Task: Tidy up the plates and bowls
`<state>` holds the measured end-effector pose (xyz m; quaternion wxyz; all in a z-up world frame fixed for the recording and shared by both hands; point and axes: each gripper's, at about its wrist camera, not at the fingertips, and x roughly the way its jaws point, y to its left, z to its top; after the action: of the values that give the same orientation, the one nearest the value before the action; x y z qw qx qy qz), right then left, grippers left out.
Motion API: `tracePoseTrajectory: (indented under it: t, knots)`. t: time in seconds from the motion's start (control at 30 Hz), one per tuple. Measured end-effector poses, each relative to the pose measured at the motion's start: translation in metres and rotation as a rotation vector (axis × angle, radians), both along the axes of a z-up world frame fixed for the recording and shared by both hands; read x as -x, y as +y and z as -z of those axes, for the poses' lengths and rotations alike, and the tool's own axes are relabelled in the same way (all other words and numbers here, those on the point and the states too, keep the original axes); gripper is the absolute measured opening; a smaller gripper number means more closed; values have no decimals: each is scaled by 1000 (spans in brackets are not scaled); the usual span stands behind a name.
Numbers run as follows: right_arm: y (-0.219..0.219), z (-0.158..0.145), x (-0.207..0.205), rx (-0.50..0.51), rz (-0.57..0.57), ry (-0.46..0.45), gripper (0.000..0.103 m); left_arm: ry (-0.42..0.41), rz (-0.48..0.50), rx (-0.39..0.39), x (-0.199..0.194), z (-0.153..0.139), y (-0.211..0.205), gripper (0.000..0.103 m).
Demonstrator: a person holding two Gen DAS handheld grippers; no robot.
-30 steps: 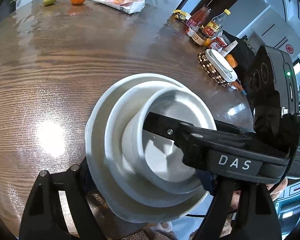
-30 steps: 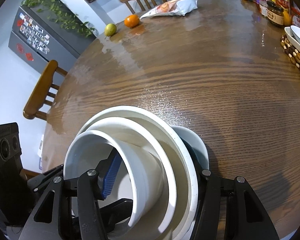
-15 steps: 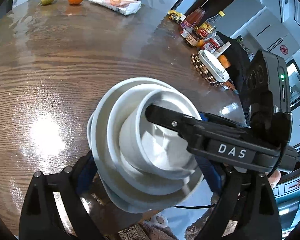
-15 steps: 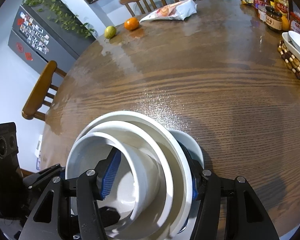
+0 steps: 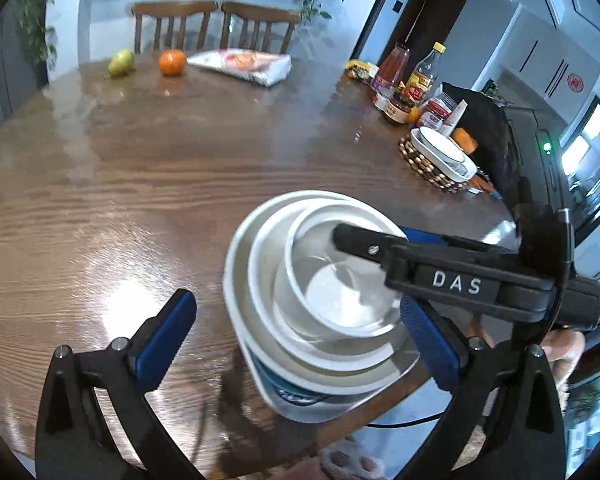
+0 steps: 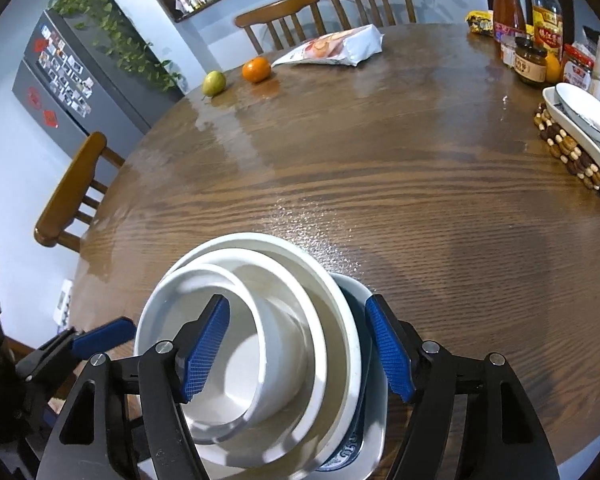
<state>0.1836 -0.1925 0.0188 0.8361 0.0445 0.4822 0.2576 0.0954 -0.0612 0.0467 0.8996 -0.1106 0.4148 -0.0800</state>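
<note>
A stack of white dishes, a small bowl (image 5: 336, 280) nested in wider bowls on a plate (image 5: 308, 400), is near the table's front edge; it also shows in the right wrist view (image 6: 260, 344). My right gripper (image 6: 298, 354) is shut on the stack's right side, one blue pad inside the bowls, the other outside the plate; its black body (image 5: 452, 284) shows in the left wrist view. My left gripper (image 5: 296, 332) is open, its jaws spread wide and off the stack; its left pad (image 5: 164, 332) hangs over bare wood.
Round wooden table (image 6: 380, 184). Pear (image 6: 213, 82), orange (image 6: 256, 69) and snack bag (image 6: 332, 48) at the far side. Jars and bottles (image 6: 532, 48) at far right. White dish on a beaded trivet (image 6: 580, 148) at right. Chairs around the table.
My left gripper has opened and let go of the stack, and drawn back and tilted up. My right gripper still holds the stack, which now sits more level.
</note>
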Motion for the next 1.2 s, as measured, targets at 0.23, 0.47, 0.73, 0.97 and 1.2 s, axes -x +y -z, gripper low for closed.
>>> tracePoseTrajectory:
  t: [0.23, 0.47, 0.73, 0.97, 1.2]
  knots:
    - [-7, -15, 17, 35, 52, -114, 76, -86, -13, -86, 22, -3, -5, 102]
    - [-14, -35, 45, 30, 69, -238, 78, -128, 8, -118, 44, -3, -12, 102]
    - [-13, -41, 77, 65, 64, -358, 78, -190, -46, -198, 64, 5, -17, 102]
    - [-15, -35, 101, 45, 40, -399, 90, -154, -69, -204, 68, 23, -15, 102]
    - [-16, -24, 123, 56, 42, -469, 91, -130, -92, -198, 71, 37, -17, 102]
